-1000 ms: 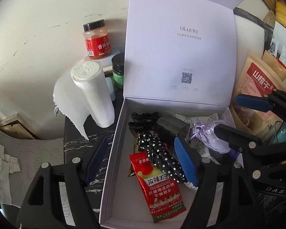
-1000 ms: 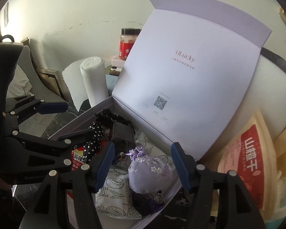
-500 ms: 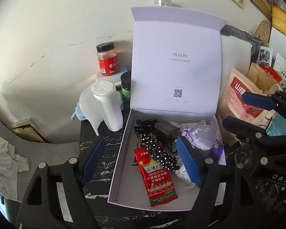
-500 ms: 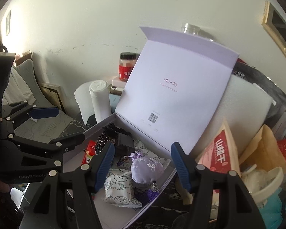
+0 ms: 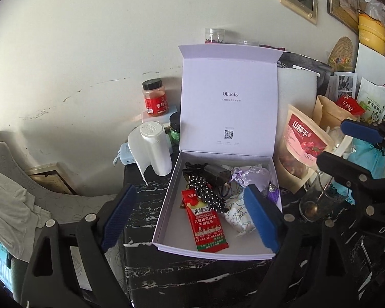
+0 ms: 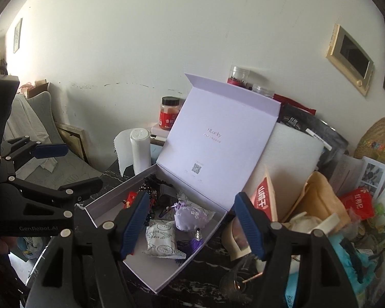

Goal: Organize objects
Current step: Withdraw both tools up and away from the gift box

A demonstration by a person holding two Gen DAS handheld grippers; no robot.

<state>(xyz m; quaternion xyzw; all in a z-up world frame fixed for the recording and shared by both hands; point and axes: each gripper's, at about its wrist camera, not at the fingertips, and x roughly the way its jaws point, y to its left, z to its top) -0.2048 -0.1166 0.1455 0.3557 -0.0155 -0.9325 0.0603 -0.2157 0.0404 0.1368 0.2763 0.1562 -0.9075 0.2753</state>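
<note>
Both grippers have pulled back and up from the box (image 5: 166, 218), which sits open on the dark marbled table (image 5: 146, 205), lid upright. Inside lie a red snack packet (image 5: 208, 224), a dotted scrunchie (image 5: 205, 195) and a lilac sachet (image 6: 190, 217). The left gripper (image 5: 190, 214) and right gripper (image 6: 191, 227) are spreading, holding nothing. A paper roll (image 5: 155, 151) stands beside the box.

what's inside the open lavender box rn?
In the lavender box: red snack packet, polka-dot fabric piece, dark pouch, lilac sachet, white patterned packet, purple tassel. Anything beneath them is covered.
</note>
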